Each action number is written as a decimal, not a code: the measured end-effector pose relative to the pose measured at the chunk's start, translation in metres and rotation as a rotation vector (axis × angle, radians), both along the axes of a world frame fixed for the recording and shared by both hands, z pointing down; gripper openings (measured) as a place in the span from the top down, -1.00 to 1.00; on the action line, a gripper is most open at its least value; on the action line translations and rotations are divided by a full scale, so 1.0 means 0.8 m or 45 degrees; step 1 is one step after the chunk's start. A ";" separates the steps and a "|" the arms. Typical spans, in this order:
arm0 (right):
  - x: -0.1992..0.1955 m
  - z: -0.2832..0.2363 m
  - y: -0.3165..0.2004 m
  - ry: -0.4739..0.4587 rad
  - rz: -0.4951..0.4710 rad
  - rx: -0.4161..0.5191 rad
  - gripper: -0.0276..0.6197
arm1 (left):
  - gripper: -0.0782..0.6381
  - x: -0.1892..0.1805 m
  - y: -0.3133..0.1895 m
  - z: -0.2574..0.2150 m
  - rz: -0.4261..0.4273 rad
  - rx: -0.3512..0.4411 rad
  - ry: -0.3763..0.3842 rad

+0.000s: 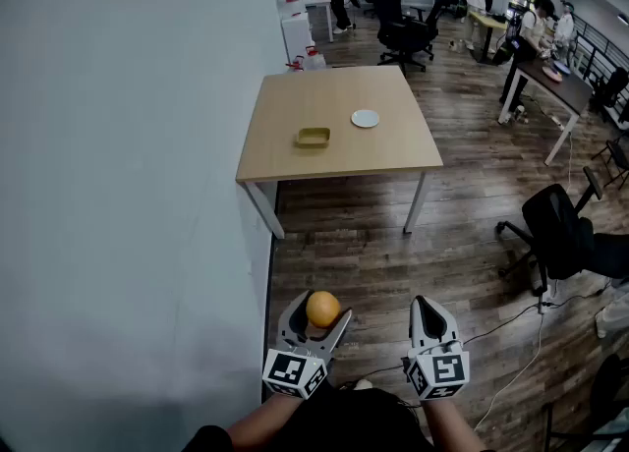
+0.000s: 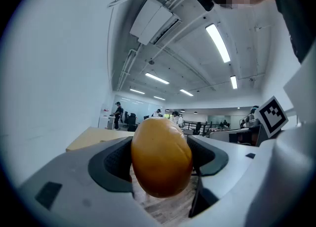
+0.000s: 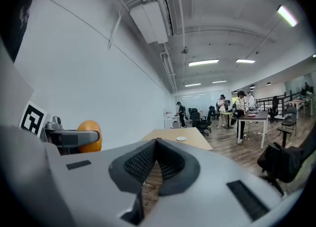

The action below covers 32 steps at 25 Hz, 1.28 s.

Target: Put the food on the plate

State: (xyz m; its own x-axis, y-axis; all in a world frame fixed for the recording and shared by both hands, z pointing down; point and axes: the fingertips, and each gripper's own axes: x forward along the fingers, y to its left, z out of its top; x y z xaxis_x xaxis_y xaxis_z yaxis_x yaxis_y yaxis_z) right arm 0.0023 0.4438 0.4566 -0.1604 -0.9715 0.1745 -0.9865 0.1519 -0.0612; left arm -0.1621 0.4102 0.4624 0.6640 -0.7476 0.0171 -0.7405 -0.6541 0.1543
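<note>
An orange fruit [image 1: 323, 309] sits between the jaws of my left gripper [image 1: 314, 319], which is shut on it; in the left gripper view the orange fruit [image 2: 161, 158] fills the gap between both dark pads. My right gripper [image 1: 430, 312] is beside it, shut and empty, its pads meeting at the tips [image 3: 156, 145]. Both are held over the wooden floor, well short of the light wooden table [image 1: 295, 160]. On that table lie a small white plate [image 1: 365, 118] and a shallow yellow dish [image 1: 314, 137]. The right gripper view also shows the plate [image 3: 181, 138] far ahead.
A white wall [image 1: 128, 145] runs along the left, close to the table. A black office chair [image 1: 562, 236] stands at the right, and cables [image 1: 511, 320] trail over the floor near me. Desks, chairs and several people fill the far room.
</note>
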 end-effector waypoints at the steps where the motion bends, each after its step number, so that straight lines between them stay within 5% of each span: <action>1: 0.002 -0.001 -0.001 -0.002 0.004 0.003 0.73 | -0.16 0.000 -0.002 0.000 -0.004 -0.002 -0.006; 17: 0.033 0.021 -0.009 -0.044 0.057 0.048 0.73 | -0.16 -0.014 -0.035 0.033 -0.060 -0.024 -0.064; 25: 0.031 0.053 -0.103 -0.016 -0.003 -0.064 0.73 | -0.16 0.013 -0.144 0.045 -0.017 -0.014 -0.069; 32: 0.049 0.043 -0.244 -0.008 0.090 -0.073 0.73 | -0.16 0.030 -0.283 0.048 0.048 -0.080 -0.020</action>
State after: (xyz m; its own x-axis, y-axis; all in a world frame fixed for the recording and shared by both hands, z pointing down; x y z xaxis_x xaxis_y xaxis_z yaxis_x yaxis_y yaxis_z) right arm 0.0415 0.2488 0.4909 -0.0928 -0.9689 0.2293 -0.9942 0.0778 -0.0738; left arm -0.1382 0.1838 0.5004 0.6912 -0.7189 0.0736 -0.7179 -0.6713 0.1844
